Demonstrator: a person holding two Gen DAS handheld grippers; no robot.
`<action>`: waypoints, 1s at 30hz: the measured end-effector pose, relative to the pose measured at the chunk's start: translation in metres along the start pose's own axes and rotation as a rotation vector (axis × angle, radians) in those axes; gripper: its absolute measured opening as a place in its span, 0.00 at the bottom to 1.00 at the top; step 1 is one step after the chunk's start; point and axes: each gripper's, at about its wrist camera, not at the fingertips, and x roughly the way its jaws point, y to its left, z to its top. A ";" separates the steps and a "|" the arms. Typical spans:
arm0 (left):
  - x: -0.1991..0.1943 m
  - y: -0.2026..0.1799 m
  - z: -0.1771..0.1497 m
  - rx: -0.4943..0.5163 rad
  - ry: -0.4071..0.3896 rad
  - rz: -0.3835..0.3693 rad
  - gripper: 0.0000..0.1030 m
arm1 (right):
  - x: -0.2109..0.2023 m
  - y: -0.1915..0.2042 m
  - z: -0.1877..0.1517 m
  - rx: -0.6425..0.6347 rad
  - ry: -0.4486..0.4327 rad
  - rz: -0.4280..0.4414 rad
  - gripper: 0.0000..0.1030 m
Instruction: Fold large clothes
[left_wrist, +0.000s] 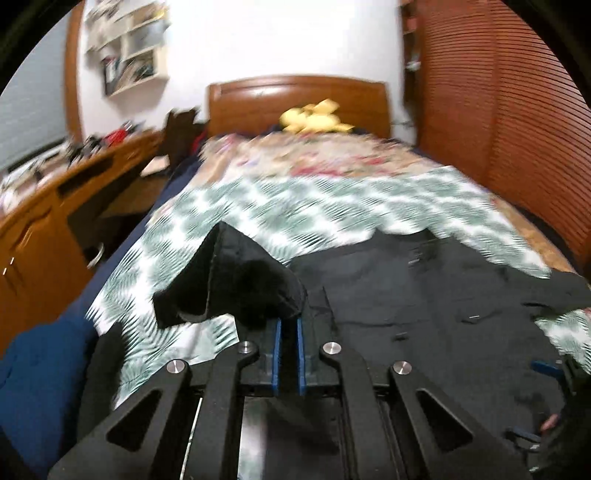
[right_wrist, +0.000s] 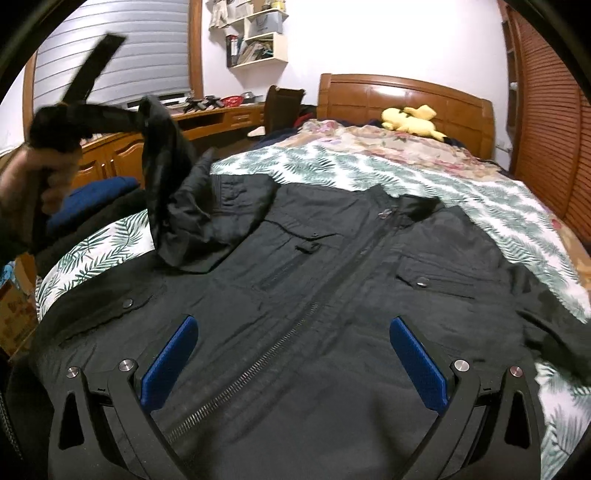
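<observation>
A black jacket (right_wrist: 332, 295) lies front-up, zipped, on the bed (right_wrist: 461, 192). The left gripper (left_wrist: 288, 325) pinches its sleeve (left_wrist: 236, 273) and holds it raised, likely to fold it across the body. The right gripper (right_wrist: 295, 365) hovers spread above the zip (right_wrist: 258, 365), holding nothing.

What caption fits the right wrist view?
Open right gripper above black zipped jacket on a leaf-print sheet.

Black jacket (right_wrist: 332, 295) beneath wide-spread right gripper (right_wrist: 295, 365)
</observation>
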 end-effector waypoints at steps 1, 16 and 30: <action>-0.008 -0.012 0.004 0.016 -0.014 -0.021 0.07 | -0.005 -0.001 -0.001 0.004 -0.003 -0.008 1.00; -0.049 -0.114 -0.028 0.137 0.002 -0.145 0.07 | -0.077 -0.017 -0.023 0.068 0.012 -0.140 1.00; -0.045 -0.124 -0.084 0.086 -0.021 -0.147 0.55 | -0.090 -0.004 -0.015 0.062 0.039 -0.156 1.00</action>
